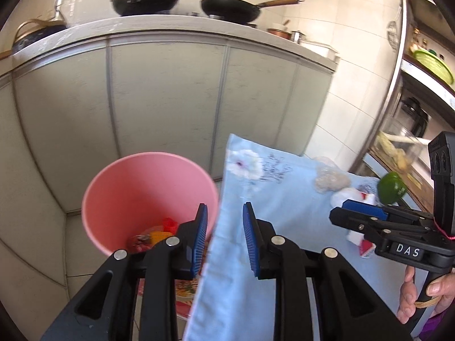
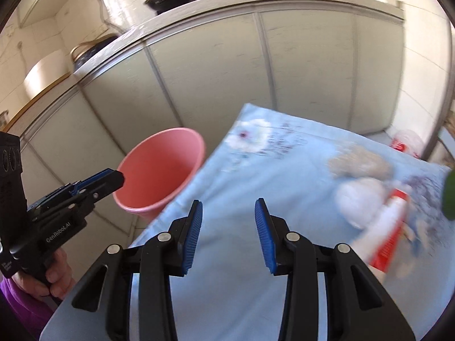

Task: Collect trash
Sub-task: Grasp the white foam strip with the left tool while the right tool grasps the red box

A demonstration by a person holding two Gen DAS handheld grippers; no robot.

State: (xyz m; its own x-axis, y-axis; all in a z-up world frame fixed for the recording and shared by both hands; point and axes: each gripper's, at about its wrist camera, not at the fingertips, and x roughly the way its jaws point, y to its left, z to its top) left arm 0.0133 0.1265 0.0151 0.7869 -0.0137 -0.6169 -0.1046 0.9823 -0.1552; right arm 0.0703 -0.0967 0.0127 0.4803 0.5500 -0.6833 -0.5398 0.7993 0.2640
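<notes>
Left wrist view, read from left to right: one pink bin (image 1: pixel 148 196) stands on the floor against the bench (image 1: pixel 284 227) edge, holding at least three scraps, a red piece (image 1: pixel 169 224), an orange piece (image 1: pixel 159 236) and a dark red wrapper (image 1: pixel 140 241). Your left gripper (image 1: pixel 224 241) hangs released and empty, one finger over the bin, the other over the blue floral cloth. Further right on the cloth lie one clear crumpled bag (image 1: pixel 330 180), one white wad (image 1: pixel 345 196), one red-and-white packet (image 1: pixel 365 248) and one green pepper (image 1: pixel 392 187). Your right gripper (image 1: pixel 345 216) is beside that pile; this view does not show its state. Right wrist view: its fingers stand parted, nothing between them, above bare cloth. The trash is blurred there.
</notes>
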